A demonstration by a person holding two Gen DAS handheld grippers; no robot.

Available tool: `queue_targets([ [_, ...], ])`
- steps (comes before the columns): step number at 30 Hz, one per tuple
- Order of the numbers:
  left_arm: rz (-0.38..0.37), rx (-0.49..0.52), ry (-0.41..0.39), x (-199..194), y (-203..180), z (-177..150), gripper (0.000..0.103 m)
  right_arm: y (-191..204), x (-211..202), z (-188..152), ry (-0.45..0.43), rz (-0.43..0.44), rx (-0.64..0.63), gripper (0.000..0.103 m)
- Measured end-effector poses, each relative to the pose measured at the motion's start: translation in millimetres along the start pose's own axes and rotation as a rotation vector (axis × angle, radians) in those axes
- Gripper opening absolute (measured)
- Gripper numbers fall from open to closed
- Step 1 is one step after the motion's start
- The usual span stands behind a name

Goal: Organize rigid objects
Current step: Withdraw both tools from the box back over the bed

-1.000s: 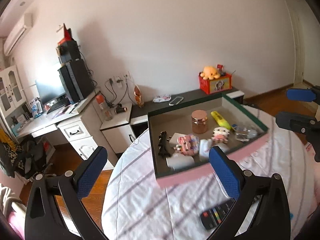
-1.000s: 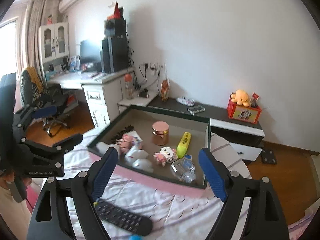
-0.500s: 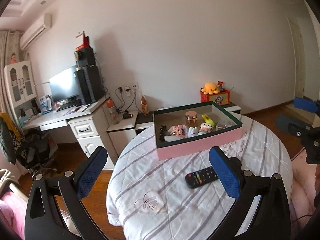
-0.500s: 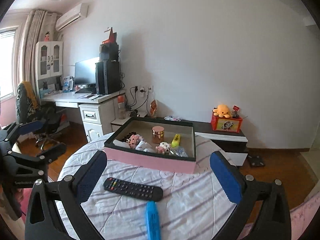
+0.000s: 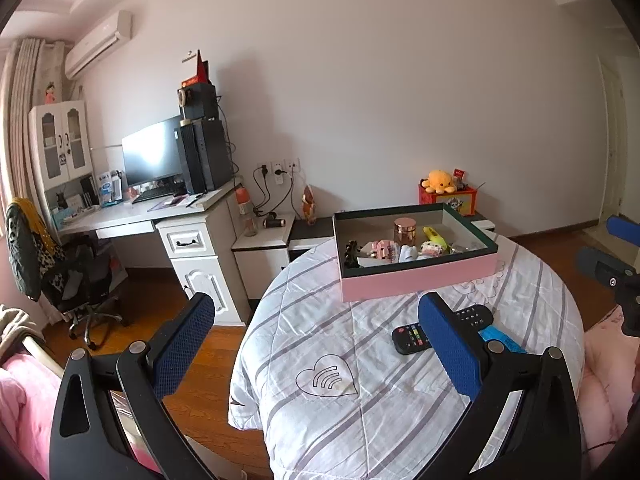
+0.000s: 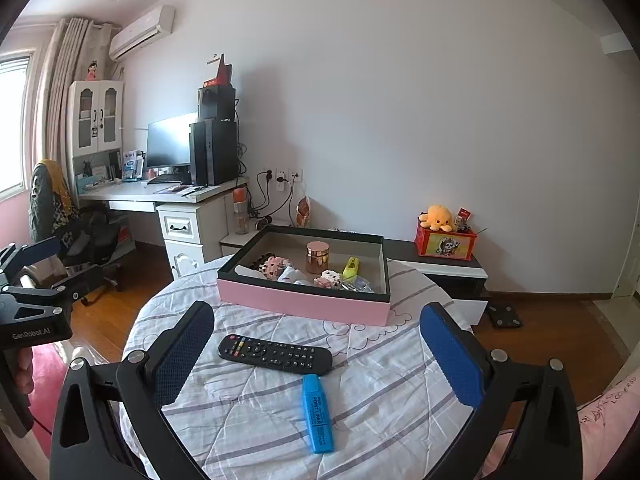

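Both grippers, left [image 5: 316, 344] and right [image 6: 316, 354], spread wide, holding nothing. Remote [image 6: 275, 354] and marker [image 6: 317, 418] lie on counter [image 6: 400, 380] just short of box [image 6: 304, 300]. Suggest: right grabs marker across its narrow width, lifts clear of box wall.

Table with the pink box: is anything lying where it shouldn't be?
Yes. The black remote and the blue highlighter lie loose on the striped tablecloth in front of the pink box, while the other small things sit inside it. Nothing looks spilled or broken.
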State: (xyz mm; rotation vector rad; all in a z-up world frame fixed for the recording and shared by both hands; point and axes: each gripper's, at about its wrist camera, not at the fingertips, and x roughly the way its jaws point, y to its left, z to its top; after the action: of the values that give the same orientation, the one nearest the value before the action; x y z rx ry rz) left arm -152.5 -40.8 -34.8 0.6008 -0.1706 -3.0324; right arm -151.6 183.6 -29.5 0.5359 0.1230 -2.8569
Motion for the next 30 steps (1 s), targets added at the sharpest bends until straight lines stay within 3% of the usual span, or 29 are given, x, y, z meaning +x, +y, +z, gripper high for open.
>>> queue_targets([
  [10, -0.014, 0.036, 0.039, 21, -12, -4, 0.103, 1, 20, -12, 0.065, -0.002, -0.007, 0.103],
  [20, -0.054, 0.085, 0.144, 64, -33, -22, 0.103, -6, 92, -66, 0.336, 0.005, -0.004, 0.103],
  [26, -0.057, 0.115, 0.214, 88, -42, -36, 0.103, -16, 116, -92, 0.422, 0.037, 0.037, 0.101],
  [27, -0.061, 0.118, 0.224, 90, -42, -38, 0.103, -17, 118, -94, 0.432, 0.042, 0.04, 0.095],
  [28, -0.068, 0.124, 0.236, 95, -44, -41, 0.103, -19, 120, -97, 0.444, 0.046, 0.041, 0.08],
  [30, -0.074, 0.136, 0.255, 103, -48, -45, 0.103, -23, 121, -101, 0.439, 0.033, 0.031, 0.067],
])
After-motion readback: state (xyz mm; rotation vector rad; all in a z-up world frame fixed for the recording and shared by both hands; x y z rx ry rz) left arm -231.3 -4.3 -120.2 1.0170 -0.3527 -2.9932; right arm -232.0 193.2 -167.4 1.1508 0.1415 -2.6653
